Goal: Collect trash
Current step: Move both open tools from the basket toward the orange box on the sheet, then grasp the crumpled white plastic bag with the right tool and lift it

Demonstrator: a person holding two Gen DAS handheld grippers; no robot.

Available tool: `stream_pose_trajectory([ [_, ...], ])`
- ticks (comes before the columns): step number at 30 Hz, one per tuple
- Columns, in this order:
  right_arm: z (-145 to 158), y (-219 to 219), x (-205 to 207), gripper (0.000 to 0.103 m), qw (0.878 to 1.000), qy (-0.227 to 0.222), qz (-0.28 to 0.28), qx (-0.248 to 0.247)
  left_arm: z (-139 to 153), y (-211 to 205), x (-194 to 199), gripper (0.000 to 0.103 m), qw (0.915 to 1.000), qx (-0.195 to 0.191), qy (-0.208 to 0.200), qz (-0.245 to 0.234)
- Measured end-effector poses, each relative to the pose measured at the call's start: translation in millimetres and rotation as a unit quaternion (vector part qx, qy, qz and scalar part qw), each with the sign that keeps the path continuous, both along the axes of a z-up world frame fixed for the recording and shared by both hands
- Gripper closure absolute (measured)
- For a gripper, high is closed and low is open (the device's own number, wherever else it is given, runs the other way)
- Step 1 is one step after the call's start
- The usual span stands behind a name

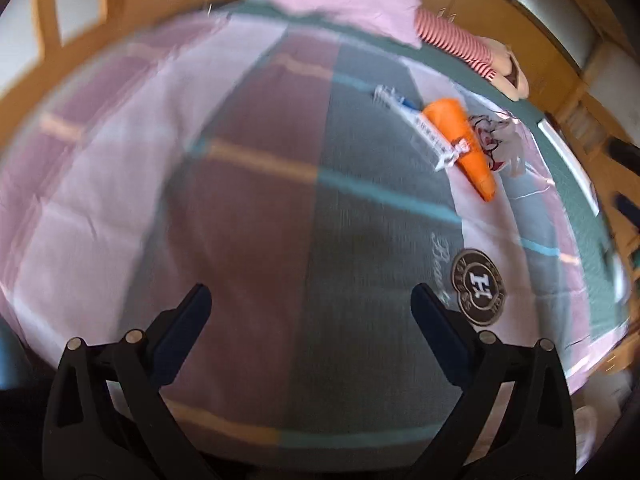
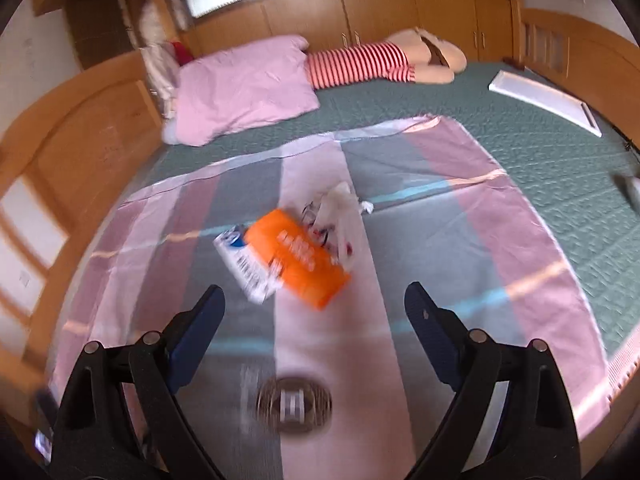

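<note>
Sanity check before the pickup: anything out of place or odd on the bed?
Yes. Litter lies in a loose heap mid-blanket: an orange packet overlapping a white printed wrapper, with a crumpled clear plastic bag beside them. Nothing looks spilled. Both hand-held grippers are open and empty.

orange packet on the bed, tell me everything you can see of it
The flat orange plastic packet looks like a soft, sealed wrapper with pale print along its face, too blurred to read. It lies flat and slanted on the striped pink and grey blanket. A white printed wrapper lies against one long side, and a crumpled clear plastic bag touches its far end. In the left wrist view it narrows towards one end. No gripper touches it.
</note>
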State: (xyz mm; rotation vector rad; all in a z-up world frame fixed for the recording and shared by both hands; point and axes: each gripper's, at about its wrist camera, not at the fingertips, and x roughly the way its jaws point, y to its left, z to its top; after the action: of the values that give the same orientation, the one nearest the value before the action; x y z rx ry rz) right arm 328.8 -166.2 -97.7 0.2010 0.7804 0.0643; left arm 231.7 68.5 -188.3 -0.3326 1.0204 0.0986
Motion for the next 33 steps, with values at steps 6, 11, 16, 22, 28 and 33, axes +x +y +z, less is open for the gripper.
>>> stream_pose_trajectory([
  [6,-42.3,10.1,124.0,0.014,0.997,0.043,-0.057,-0.030,0.9,8.0,8.8,0.004,0.9994,-0.014,-0.011,0.028],
  [11,-77.0,18.2,180.9,0.014,0.990,0.086,-0.075,-0.088,-6.9,16.7,23.1,0.004,0.9977,-0.035,0.010,0.057],
  [16,-122.5,20.4,196.1,0.043,0.985,0.159,-0.043,-0.053,-12.2,27.2,28.8,0.004,0.9946,-0.037,0.023,0.094],
  [22,-119.4,40.8,156.1,0.062,0.985,0.169,0.032,-0.032,-11.6,29.1,23.6,0.004,0.9910,-0.046,0.022,0.124],
  [28,-118.6,91.1,79.8,0.062,0.966,0.209,0.153,0.004,-4.2,40.0,11.9,0.004,0.9851,-0.029,0.001,0.169],
  [33,-121.0,137.9,14.7,0.062,0.937,0.237,0.256,0.003,-0.5,62.4,1.1,0.004,0.9731,-0.033,-0.017,0.227],
])
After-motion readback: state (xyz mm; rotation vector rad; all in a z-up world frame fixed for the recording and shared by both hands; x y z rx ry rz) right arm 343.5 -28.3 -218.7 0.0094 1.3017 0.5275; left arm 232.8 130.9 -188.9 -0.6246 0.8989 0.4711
